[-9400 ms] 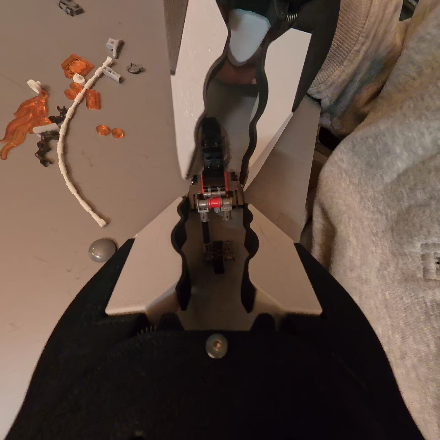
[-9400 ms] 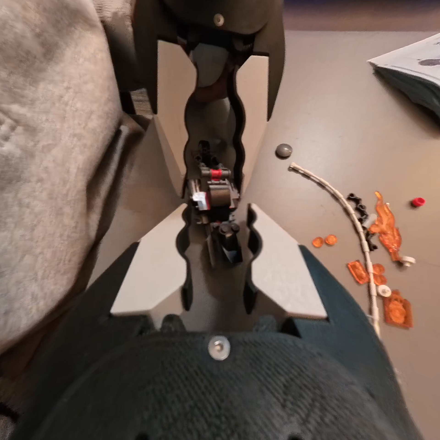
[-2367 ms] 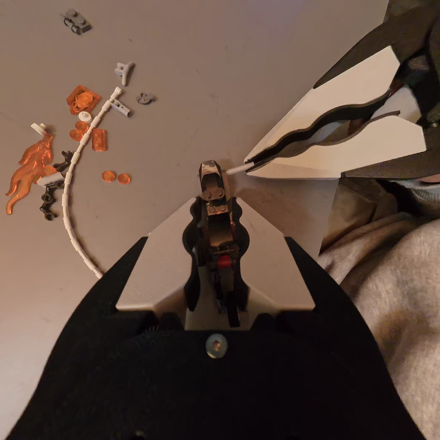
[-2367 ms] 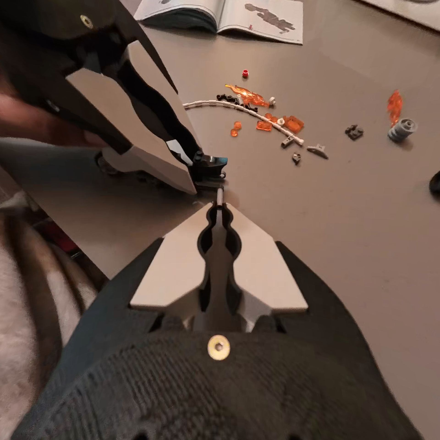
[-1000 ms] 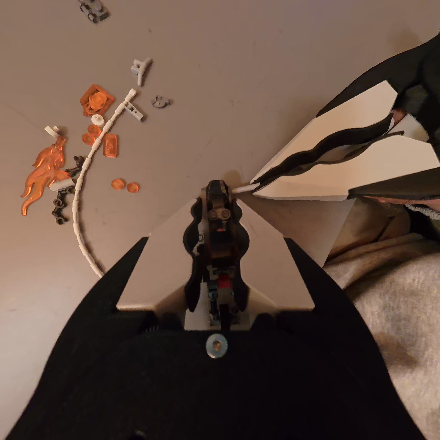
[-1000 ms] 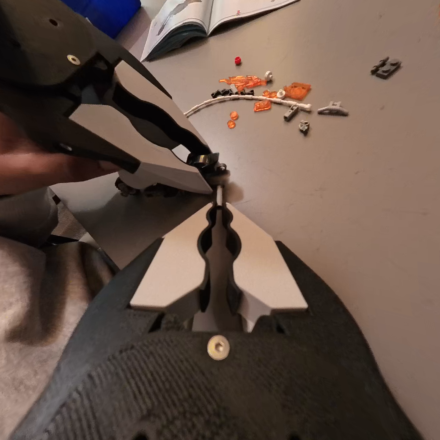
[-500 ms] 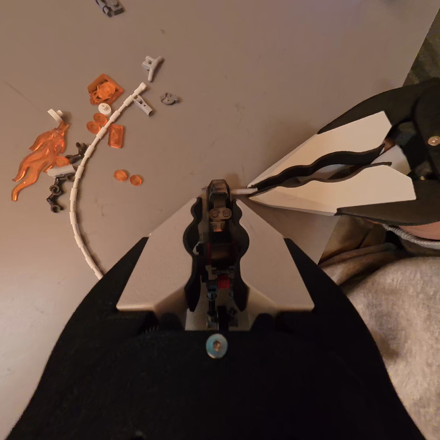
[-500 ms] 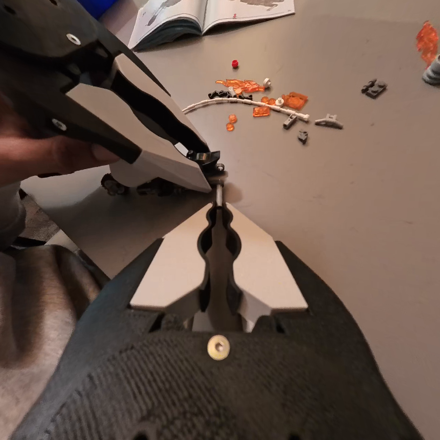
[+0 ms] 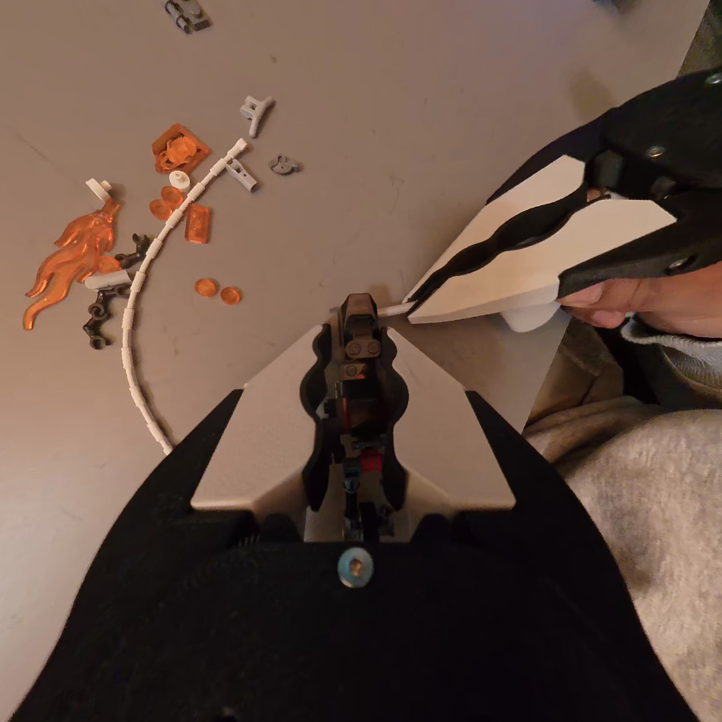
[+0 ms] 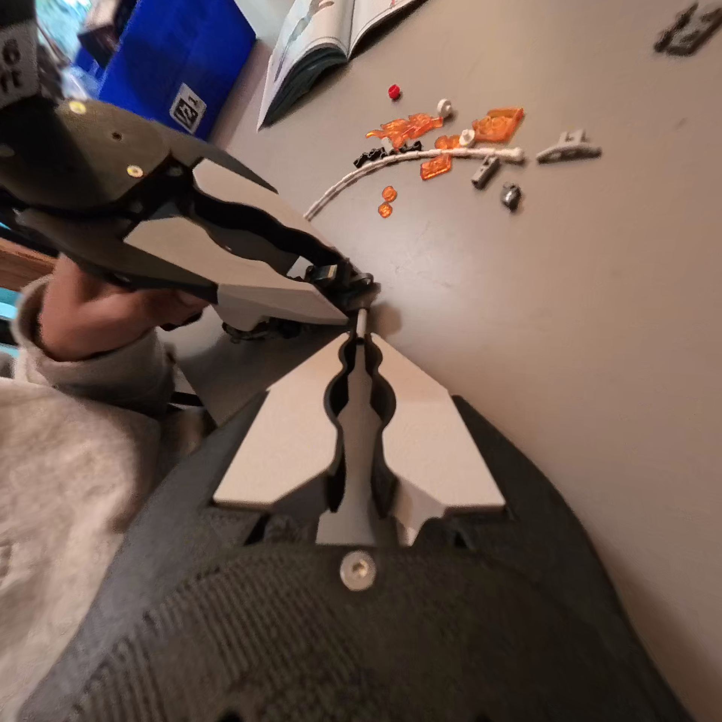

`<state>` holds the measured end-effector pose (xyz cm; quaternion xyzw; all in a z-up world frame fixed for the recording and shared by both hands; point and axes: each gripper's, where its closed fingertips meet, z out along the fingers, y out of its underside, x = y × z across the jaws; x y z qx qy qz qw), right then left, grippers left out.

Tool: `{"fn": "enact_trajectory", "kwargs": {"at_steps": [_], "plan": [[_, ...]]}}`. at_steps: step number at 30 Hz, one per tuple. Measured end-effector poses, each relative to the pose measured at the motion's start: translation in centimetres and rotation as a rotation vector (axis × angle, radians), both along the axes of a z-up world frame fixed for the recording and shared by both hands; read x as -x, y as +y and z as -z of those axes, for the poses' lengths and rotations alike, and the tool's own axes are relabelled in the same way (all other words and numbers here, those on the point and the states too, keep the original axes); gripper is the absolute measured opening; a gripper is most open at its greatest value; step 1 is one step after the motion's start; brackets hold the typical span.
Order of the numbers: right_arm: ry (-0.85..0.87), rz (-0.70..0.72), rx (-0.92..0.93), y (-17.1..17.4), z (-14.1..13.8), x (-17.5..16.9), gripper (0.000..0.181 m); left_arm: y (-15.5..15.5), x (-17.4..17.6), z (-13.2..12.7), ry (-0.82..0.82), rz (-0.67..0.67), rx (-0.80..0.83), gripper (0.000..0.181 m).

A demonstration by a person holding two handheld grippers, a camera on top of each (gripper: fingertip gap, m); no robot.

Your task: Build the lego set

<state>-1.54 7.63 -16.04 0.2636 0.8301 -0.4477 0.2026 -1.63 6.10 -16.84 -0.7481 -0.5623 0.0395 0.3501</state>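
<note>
Two orange round studs [image 9: 218, 291] are counted on the surface [image 9: 390, 117], one orange flame piece [image 9: 74, 254], one white segmented whip [image 9: 156, 281], one open booklet [image 10: 332, 43], and two tongs: left [image 9: 357, 332], right [image 10: 361, 338].

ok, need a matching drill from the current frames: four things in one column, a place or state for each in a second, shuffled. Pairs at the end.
Things:
1. dark lego assembly
2. white bar
3. red round stud
4. instruction booklet

Places or states:
A. lying open near the table's far edge, by the blue bin
B. pinched at the tip of the right claw, its free end at the assembly's nose
C. clamped between the fingers of the left claw
D. loose on the table, between the booklet and the orange pieces

Pairs: 1-C, 2-B, 3-D, 4-A
</note>
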Motion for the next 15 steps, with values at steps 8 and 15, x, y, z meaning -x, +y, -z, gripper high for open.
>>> {"fn": "enact_trajectory", "kwargs": {"at_steps": [8,15], "plan": [[0.343,-0.131,-0.144,-1.0,0.8,0.1,0.002,0.3,-0.2,0.0,-0.010,0.024,-0.028,0.024],[0.299,-0.098,-0.118,-0.7,0.7,0.0,0.003,0.2,-0.1,-0.1,0.003,0.022,-0.018,0.023]]}}
